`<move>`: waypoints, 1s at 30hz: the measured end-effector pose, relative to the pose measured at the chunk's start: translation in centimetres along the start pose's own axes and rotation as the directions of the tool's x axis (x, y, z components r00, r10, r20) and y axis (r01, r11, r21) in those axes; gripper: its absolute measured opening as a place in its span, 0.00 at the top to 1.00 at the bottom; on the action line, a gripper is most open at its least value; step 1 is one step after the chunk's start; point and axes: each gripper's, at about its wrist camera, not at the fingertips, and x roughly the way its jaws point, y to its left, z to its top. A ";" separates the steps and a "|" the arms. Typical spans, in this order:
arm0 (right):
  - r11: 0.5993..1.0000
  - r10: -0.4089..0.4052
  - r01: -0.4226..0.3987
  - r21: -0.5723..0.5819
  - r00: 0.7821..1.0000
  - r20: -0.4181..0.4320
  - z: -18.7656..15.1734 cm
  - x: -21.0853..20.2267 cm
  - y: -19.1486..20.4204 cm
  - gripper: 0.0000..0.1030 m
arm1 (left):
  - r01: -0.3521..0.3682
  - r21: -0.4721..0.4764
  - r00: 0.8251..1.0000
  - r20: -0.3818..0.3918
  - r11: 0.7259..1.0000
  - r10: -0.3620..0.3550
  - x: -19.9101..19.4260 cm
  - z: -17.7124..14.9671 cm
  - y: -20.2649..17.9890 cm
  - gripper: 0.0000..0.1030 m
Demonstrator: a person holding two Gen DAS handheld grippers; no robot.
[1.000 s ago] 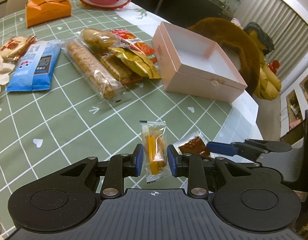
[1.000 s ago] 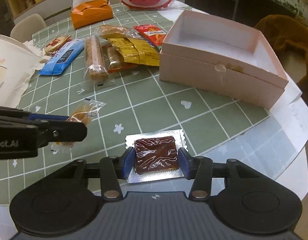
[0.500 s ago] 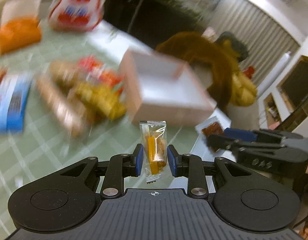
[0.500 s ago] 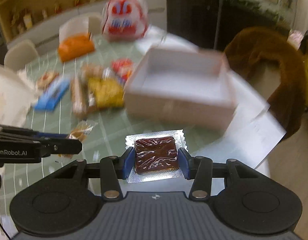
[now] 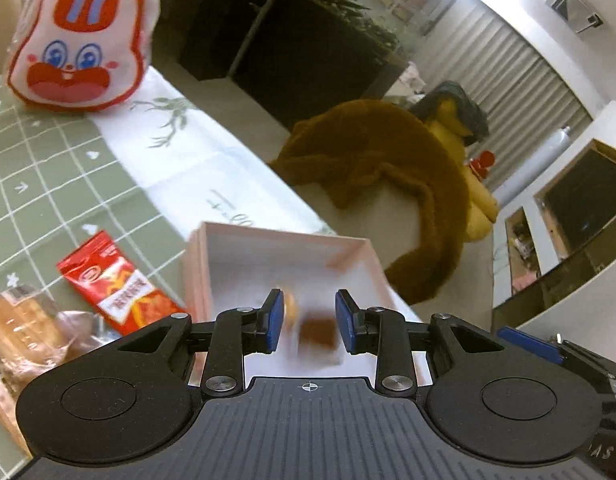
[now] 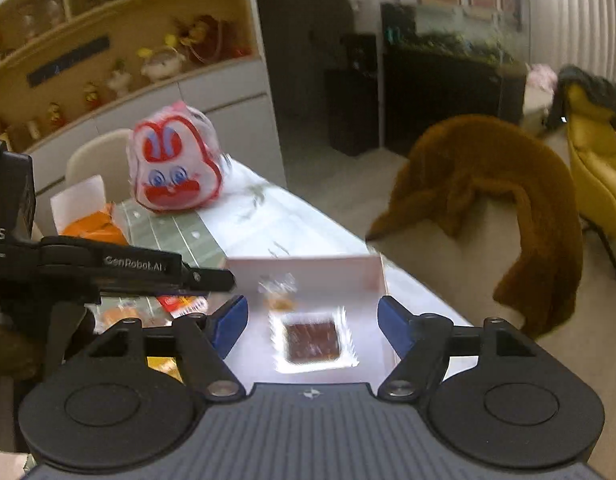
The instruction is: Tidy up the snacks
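Dropping both snacks: the right gripper (image 6: pixel 311 318) jaws have just sprung wide, the brown packet (image 6: pixel 312 342) loose below them in the box (image 6: pixel 308 266); at ten o'clock the left gripper (image 5: pixel 309 316) jaws just eased open, its candy (image 6: pixel 280 292) falling in too.

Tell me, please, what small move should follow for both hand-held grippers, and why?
Probably draw both back toward the table's remaining snacks. The right hand-held gripper has just been opening; the brown square snack and the orange candy lie free in the pink box.
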 end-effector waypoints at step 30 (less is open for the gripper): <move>0.964 0.199 -0.226 -0.141 0.962 -0.184 -2.1 8.9 14.3 0.20 | -0.501 -0.392 0.817 0.079 0.772 0.571 -12.9 -3.1 28.3 0.69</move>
